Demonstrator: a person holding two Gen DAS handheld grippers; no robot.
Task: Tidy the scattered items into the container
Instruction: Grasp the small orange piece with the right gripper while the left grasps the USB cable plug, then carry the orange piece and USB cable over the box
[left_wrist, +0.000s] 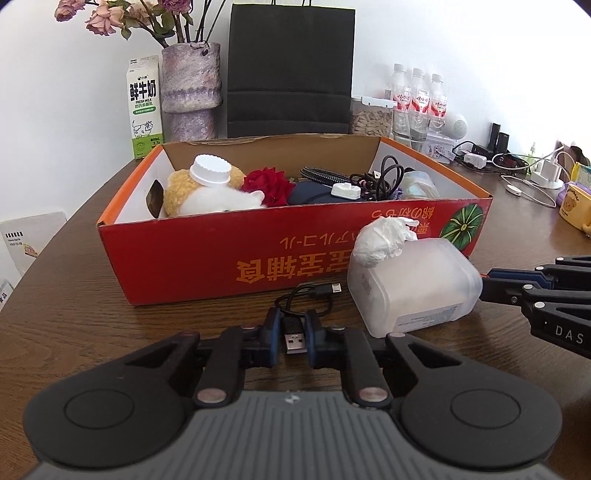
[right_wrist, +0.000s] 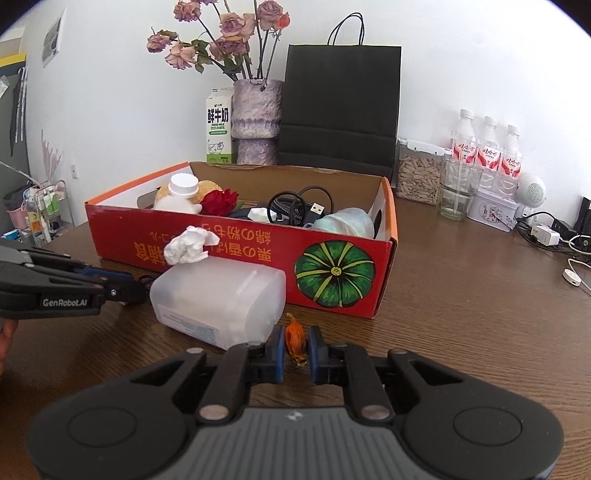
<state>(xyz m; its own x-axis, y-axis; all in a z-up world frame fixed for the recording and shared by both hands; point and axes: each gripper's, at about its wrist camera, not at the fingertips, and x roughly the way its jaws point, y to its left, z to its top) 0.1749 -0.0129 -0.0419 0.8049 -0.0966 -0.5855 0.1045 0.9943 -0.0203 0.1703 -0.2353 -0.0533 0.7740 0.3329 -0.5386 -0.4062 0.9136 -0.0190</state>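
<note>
Left wrist view: the left gripper (left_wrist: 291, 334) sits low on the wooden surface (left_wrist: 92, 314), its fingers straddling the USB plug of a short black cable (left_wrist: 295, 332). The gap looks a touch wider than the plug, so I read them as released, not yet pinching. The cable's loop trails forward toward the red cardboard box (left_wrist: 229, 254).

Right wrist view: the right gripper (right_wrist: 296, 345) is just as low, fingers either side of a small orange dried flower (right_wrist: 295, 341). There's little or no gap, so whether it is actually gripped I cannot tell.

The risks? That plug is flat on the surface, so a shallow close could skid it out forward. The flower looks brittle, and a hard squeeze may crumble it. Just left of the right gripper lies a translucent plastic container (right_wrist: 221, 301), on its side against the box wall, with a crumpled tissue (right_wrist: 190, 245) on top of it. A careless lift could nudge it and roll the tissue off.

Both tools point forward toward the box, nearly level, the right one's fingers reaching close to the plastic container from the side.
</note>
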